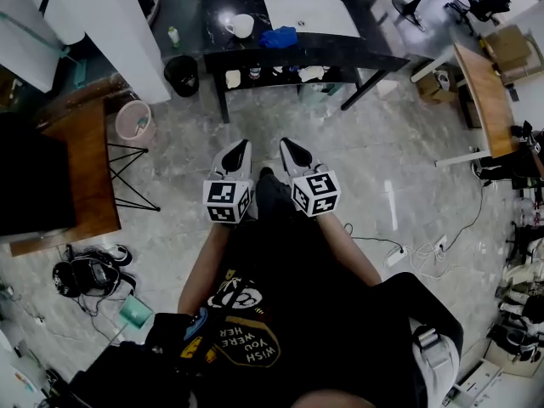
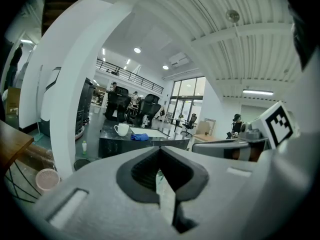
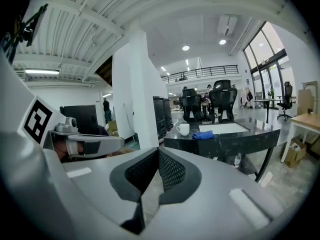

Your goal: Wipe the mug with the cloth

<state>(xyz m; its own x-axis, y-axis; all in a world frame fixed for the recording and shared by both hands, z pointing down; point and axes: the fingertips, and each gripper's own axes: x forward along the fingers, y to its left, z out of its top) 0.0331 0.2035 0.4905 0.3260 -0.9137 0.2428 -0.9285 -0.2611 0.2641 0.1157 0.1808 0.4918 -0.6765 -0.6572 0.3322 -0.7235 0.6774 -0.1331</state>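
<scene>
White ceramic mug [image 1: 240, 25] stands near the left end of the glossy black table [image 1: 223, 2], and the crumpled blue cloth [image 1: 279, 37] lies just beside it on the right, at the edge of a flat white sheet [image 1: 310, 15]. On the floor off the table's left end there's a round black bin [image 1: 181, 75], then a pink mesh basket [image 1: 133, 121] near the white pillar [image 1: 119, 24]. Grey stone-pattern floor [image 1: 374, 160] stretches between person and table. Both hands are held low, side by side: left gripper [image 1: 240, 147] and right gripper [image 1: 286, 145] aim at the table, tipped slightly down. Left jaws are pressed together with nothing in them, and so are the right. Mug and cloth sit well apart, straight ahead.
</scene>
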